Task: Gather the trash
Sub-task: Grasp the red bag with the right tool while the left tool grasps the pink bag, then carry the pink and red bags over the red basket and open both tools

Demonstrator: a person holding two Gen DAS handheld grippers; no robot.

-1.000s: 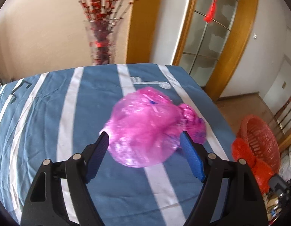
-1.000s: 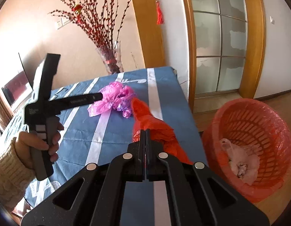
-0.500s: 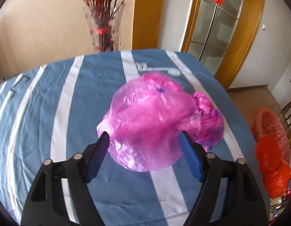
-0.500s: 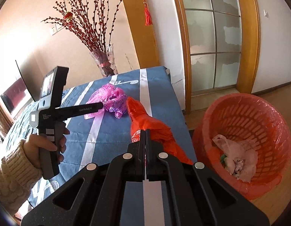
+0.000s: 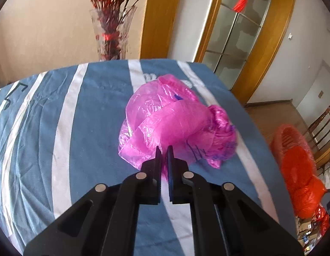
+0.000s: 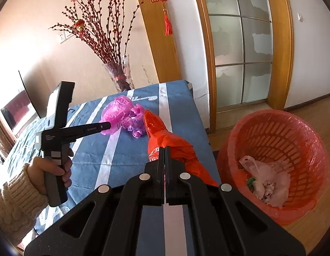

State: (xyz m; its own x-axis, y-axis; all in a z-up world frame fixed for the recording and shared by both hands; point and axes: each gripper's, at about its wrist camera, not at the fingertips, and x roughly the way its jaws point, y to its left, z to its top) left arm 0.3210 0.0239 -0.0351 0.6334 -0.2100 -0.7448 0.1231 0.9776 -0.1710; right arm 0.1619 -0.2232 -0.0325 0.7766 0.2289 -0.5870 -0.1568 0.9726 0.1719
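Note:
A crumpled pink plastic bag lies on the blue, white-striped tablecloth. My left gripper is at the bag's near edge, its jaws closing with pink film pinched between the pads. The right wrist view shows the same bag with the left gripper touching it, held by a person's hand. My right gripper is shut on an orange-red plastic bag that stands up over the table's right edge.
A red mesh basket lined with red plastic stands on the floor right of the table, with pale crumpled trash inside. A glass vase of red branches stands behind the table's far edge. A wooden chair is far right.
The left gripper's jaws have gone from wide apart around the pink bag to nearly together on its near edge. The right gripper stays shut on the red bag.

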